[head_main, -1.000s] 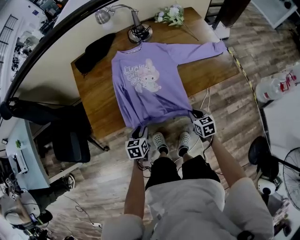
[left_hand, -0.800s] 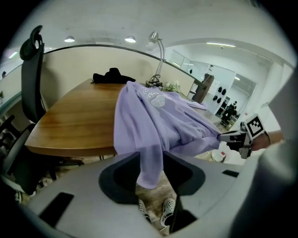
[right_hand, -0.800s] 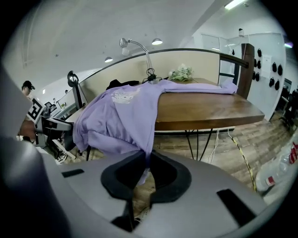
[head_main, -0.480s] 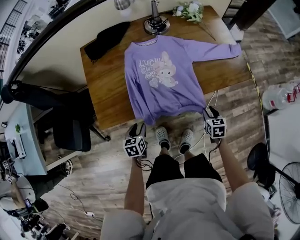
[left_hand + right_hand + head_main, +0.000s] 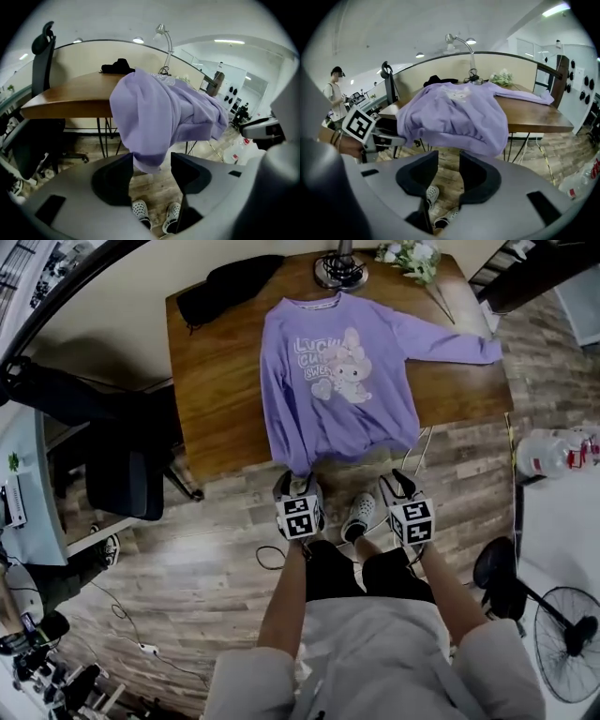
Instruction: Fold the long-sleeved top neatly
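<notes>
The purple long-sleeved top (image 5: pixel 328 381) lies face up on the wooden table (image 5: pixel 211 381). One sleeve is spread to the right, and the hem (image 5: pixel 347 448) hangs over the front edge. My left gripper (image 5: pixel 298 484) is just below the hem's left corner. Its jaws have just been opening. In the left gripper view the gripper (image 5: pixel 151 159) is open, and the hanging corner of the top (image 5: pixel 147 161) dips between the tips without being pinched. My right gripper (image 5: pixel 397 482) is below the hem's right end. In the right gripper view its jaws (image 5: pixel 449 157) have opened, eased back a little, and hold nothing. The top (image 5: pixel 454 117) bulges above them.
A black garment (image 5: pixel 230 282), a lamp base (image 5: pixel 339 268) and flowers (image 5: pixel 412 254) sit at the table's back. An office chair (image 5: pixel 122 474) stands to the left. Bottles (image 5: pixel 562 446) and a fan (image 5: pixel 562 634) are at the right. Cables and the person's sandalled feet (image 5: pixel 358 512) are on the floor.
Both grippers have drawn closer together under the hem, and the left one has sunk. The top lies as it did before.
</notes>
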`<state>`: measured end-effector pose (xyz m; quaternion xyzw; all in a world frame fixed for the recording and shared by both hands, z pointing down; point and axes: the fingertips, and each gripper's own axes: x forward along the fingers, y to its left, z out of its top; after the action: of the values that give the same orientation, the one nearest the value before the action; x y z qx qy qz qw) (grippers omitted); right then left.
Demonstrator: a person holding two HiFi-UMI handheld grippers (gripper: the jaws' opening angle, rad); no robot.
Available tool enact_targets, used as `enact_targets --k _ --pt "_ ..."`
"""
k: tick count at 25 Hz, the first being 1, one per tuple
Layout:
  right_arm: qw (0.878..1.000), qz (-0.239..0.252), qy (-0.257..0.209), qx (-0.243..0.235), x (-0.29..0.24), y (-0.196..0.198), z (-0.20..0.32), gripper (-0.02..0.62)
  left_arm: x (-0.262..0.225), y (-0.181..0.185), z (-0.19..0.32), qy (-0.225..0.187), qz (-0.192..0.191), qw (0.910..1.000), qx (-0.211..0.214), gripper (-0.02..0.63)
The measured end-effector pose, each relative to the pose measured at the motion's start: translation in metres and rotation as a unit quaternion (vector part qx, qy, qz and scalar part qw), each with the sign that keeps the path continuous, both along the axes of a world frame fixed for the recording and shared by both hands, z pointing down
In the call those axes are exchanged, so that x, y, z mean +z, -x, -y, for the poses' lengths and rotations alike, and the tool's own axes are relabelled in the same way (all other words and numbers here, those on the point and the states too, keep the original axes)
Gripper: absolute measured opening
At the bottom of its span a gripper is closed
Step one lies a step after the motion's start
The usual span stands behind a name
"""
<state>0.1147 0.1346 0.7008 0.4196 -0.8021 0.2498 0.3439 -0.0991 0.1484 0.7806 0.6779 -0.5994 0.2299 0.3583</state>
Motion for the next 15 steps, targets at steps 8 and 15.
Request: enact_targets --k 8,15 --pt "0.993 0.061 -0.026 -0.098 -0.033 0.062 -0.034 0.147 0.019 0.008 0.003 -0.034 0.047 0.9915 -0.116 0.243" --pt "0.992 0.081 -0.024 -0.094 -0.030 0.050 -0.046 0.140 0.029 0.001 0.011 -0.056 0.060 0.9846 -0.154 0.219"
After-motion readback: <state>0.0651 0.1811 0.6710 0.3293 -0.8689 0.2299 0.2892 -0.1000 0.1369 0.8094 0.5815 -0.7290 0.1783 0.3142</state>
